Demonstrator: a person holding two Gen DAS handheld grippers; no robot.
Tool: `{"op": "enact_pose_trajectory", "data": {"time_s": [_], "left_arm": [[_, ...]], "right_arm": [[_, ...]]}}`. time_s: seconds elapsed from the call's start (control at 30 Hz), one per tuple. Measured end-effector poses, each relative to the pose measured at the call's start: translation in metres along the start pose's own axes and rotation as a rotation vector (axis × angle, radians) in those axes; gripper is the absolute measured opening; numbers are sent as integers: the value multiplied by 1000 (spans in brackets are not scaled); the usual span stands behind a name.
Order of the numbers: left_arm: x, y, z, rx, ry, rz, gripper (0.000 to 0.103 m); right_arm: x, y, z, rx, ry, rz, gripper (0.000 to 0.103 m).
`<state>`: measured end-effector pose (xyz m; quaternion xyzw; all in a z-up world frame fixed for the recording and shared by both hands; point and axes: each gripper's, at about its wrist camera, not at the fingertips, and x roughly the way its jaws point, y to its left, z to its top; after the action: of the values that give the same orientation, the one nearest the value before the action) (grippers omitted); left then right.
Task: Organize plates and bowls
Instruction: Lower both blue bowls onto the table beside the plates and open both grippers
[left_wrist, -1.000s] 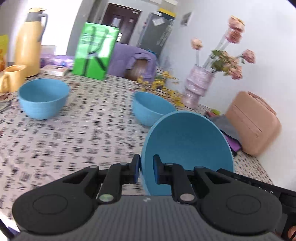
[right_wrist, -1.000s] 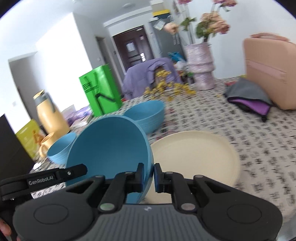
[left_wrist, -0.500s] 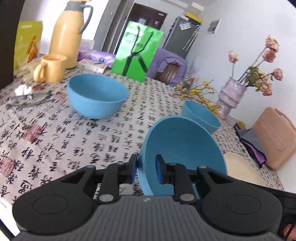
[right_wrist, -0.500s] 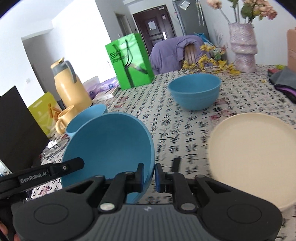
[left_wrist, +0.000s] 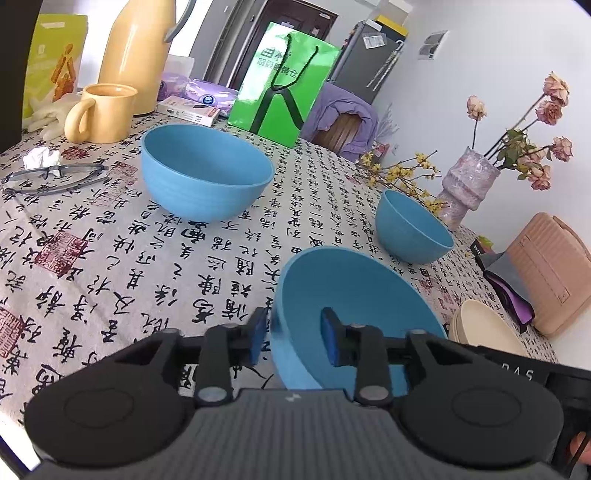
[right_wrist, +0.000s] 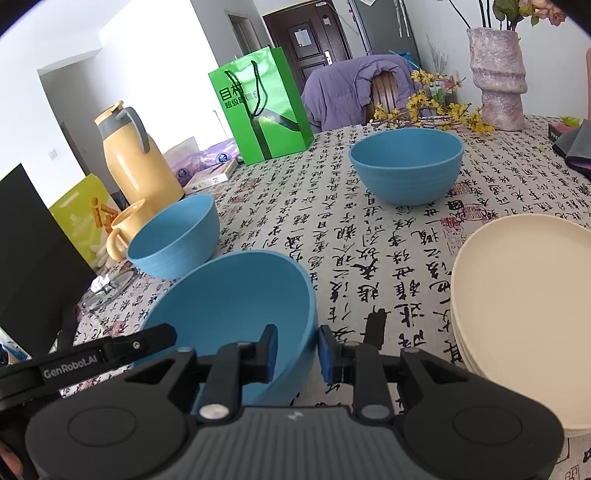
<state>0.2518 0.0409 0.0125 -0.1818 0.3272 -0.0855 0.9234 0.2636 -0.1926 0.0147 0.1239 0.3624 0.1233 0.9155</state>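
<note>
While both tools spread, left tool (left_wrist: 291, 341) and right tool (right_wrist: 295, 349) straddle opposite rims of the round blue plastic bowl (right_wrist: 236, 306), lower centre on the patterned bench (left_wrist: 110, 258), pads clear.

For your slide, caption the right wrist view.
Both grippers' jaws opening around the near blue bowl, beside stacked cream plates.

White walls (right_wrist: 155, 55) stand bright in daylight. A dark door (right_wrist: 306, 37) lies beyond a chair (right_wrist: 384, 92) draped in purple.
</note>
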Motion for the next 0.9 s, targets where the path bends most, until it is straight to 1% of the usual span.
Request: {"op": "enact_pose_trajectory", "data": {"time_s": [0.03,0.1,0.13,0.2,0.23,0.27,0.3,0.4,0.5,0.7,0.8,0.9], "left_arm": [[-1,-1,0,15,-5,-7,48],[-4,-5,-1,57,-24,-18,66],[-7,-7,-1,78,-38,-19,69],[-14,-12,-3,126,-75,-15,77],[-18,-14,-3,148,-96,-8,79],[-22,-16,-5,173,-122,1,83],[-27,-17,-7,201,-150,12,88],[-43,-18,-19,274,-214,71,95],[-60,-15,-34,292,-253,134,98],[-95,-3,-66,241,-291,222,99],[-112,4,-79,224,-310,266,100],[-125,10,-89,201,-314,286,101]], "right_arm": [[-1,-1,0,0,-4,3,32],[-4,-1,1,-8,-23,12,46],[-7,0,0,-19,-44,14,50],[-14,7,-2,-77,-101,1,70],[-20,12,-5,-108,-142,-15,74],[-25,15,-7,-138,-180,-31,82],[-30,19,-9,-172,-214,-44,85],[-44,24,-17,-252,-280,-64,87],[-56,23,-29,-286,-315,-60,90],[-73,24,-55,-339,-330,-13,90],[-81,26,-73,-347,-348,14,91],[-85,30,-94,-356,-328,48,91]]}}
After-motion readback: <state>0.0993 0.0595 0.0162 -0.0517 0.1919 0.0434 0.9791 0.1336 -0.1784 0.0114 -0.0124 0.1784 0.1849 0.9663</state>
